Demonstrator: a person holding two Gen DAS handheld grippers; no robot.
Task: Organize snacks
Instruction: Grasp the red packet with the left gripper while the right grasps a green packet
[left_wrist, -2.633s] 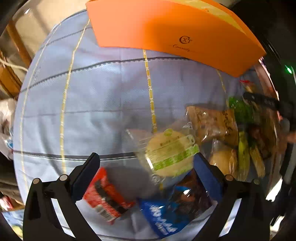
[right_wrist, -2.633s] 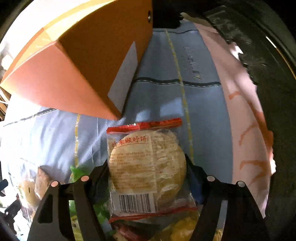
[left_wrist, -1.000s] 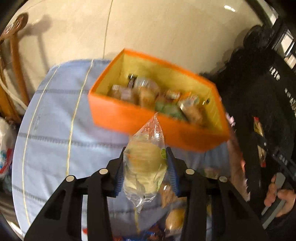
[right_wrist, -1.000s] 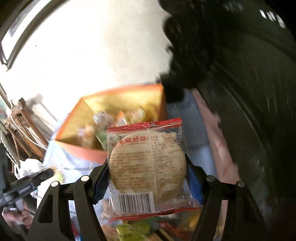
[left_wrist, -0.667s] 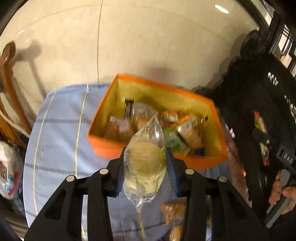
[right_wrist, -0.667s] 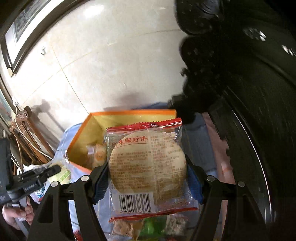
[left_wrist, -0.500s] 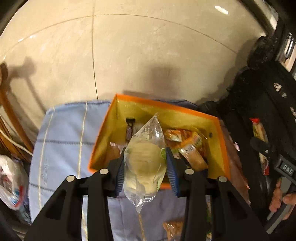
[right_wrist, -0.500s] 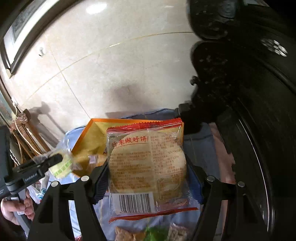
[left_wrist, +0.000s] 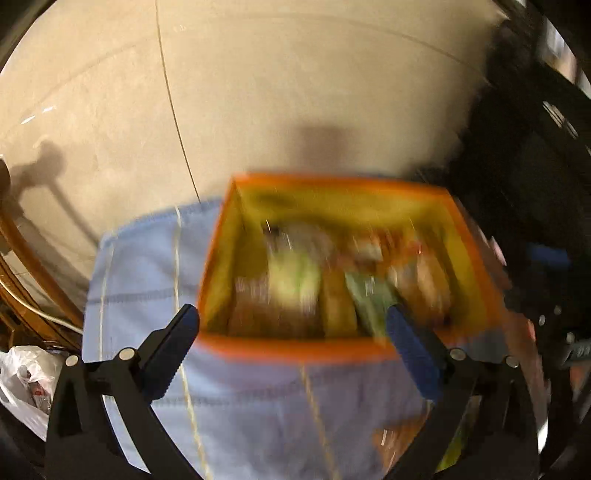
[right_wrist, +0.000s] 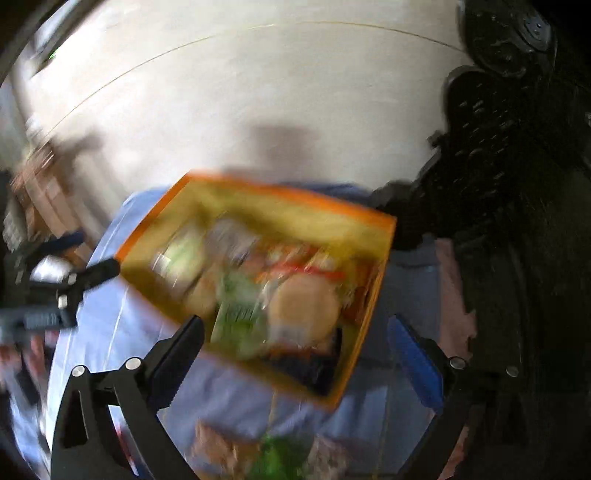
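So, going left to right: off at the far left of the left wrist view there's a white plastic bag (left_wrist: 22, 373) below the edge of the blue-clothed tabletop (left_wrist: 147, 266), then the orange box (left_wrist: 295, 349) sitting on that cloth, already pretty full of snack packets (left_wrist: 291, 280). Looks like most of the sorting is done, though a few loose packets (right_wrist: 269, 458) lie on the cloth nearer the cameras, so I'd guess a couple more trips are left. Everything's motion-blurred, so I can't read any wrappers. The left hand-held gripper (left_wrist: 291, 345) has its jaws opening, spread wide with nothing between them, hanging over the box's near wall. Same for the right hand-held gripper (right_wrist: 295, 350): jaws opening, empty, above the box, with a round biscuit pack (right_wrist: 303, 306) lying inside below it.
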